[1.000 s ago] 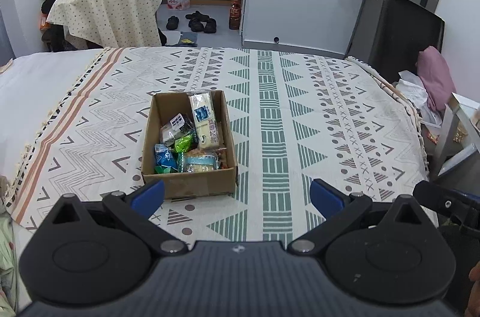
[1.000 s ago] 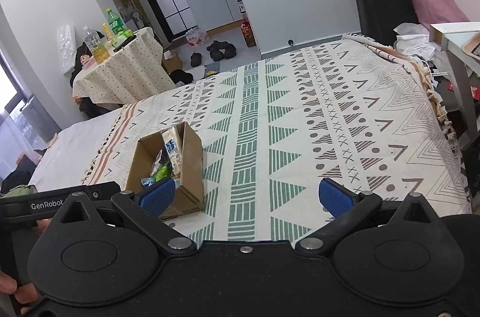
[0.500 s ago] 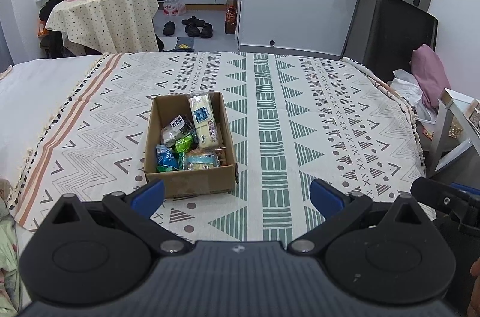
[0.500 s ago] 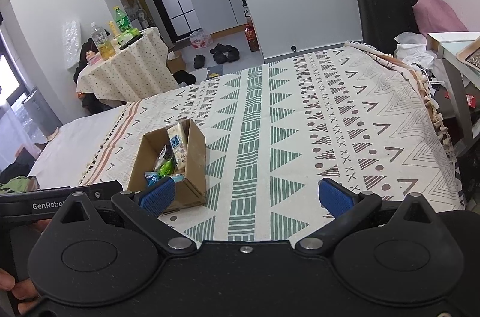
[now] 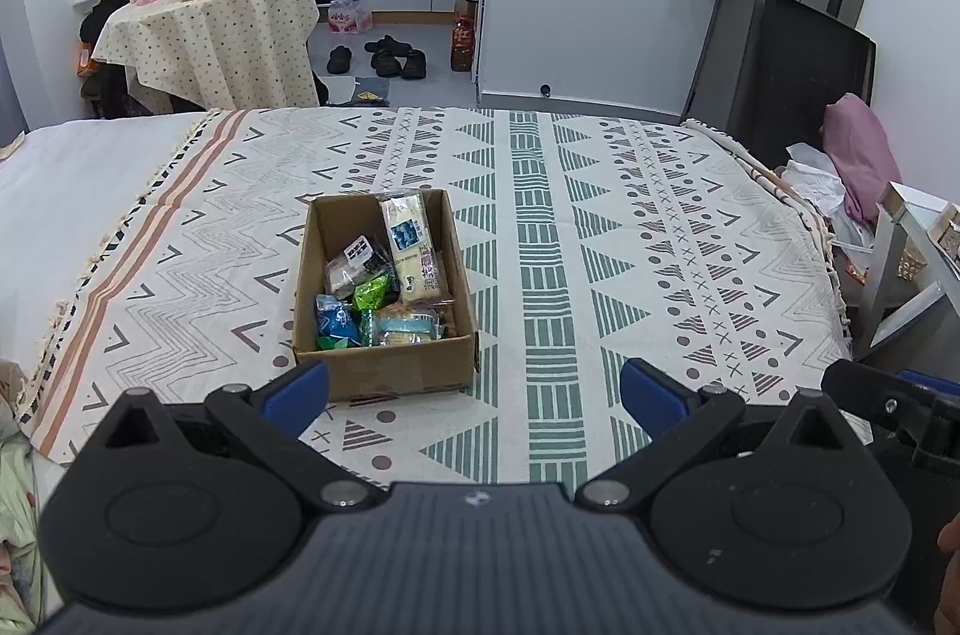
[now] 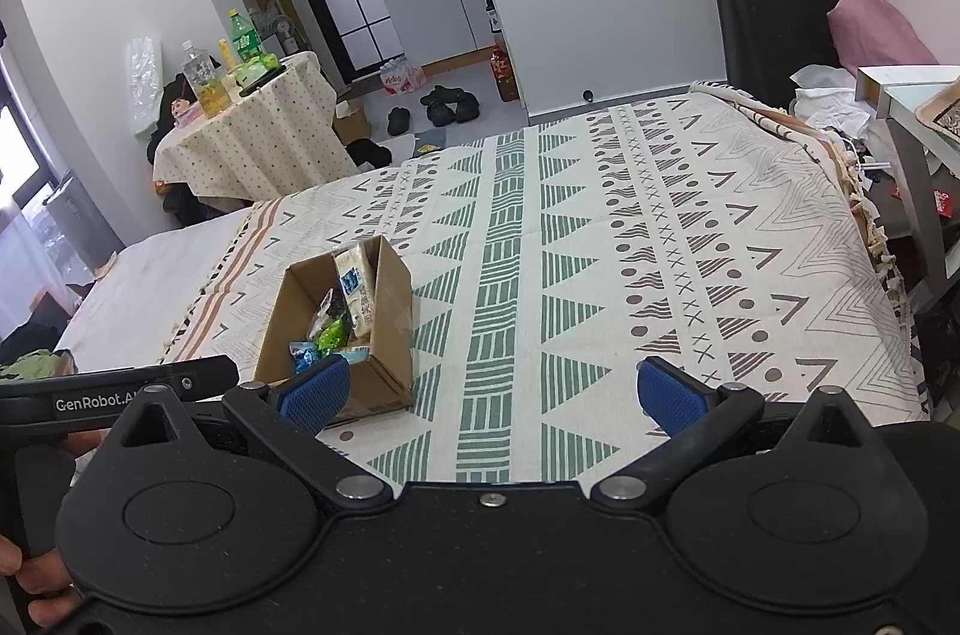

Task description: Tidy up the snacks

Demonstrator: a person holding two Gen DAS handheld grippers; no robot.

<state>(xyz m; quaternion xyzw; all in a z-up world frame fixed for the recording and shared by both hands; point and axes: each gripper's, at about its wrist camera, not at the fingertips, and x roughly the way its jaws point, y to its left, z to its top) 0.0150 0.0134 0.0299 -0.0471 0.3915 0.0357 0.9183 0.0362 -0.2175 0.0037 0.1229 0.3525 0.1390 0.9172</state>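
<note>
Cardboard box [image 5: 384, 287] is sitting left of centre on the bed [image 5: 660, 239], snacks [image 5: 384, 281] piled inside. Left gripper [image 5: 474, 395] and right gripper [image 6: 489, 392] are hovering near it, fingers wide apart, gripping nothing. Wrappers are looking light, crinkly, slippery: pinching edges seems best. Box walls are crowding access.

bed cover [image 5: 600, 227]: cream with green triangles, stripes, brown dots and zigzags | cardboard box [image 5: 396, 365]: brown | snack packets [image 5: 372, 293]: yellow, green, blue | round desk cloth [image 5: 228, 35]: cream with small dots | gripper pads [image 6: 660, 389]: blue
</note>
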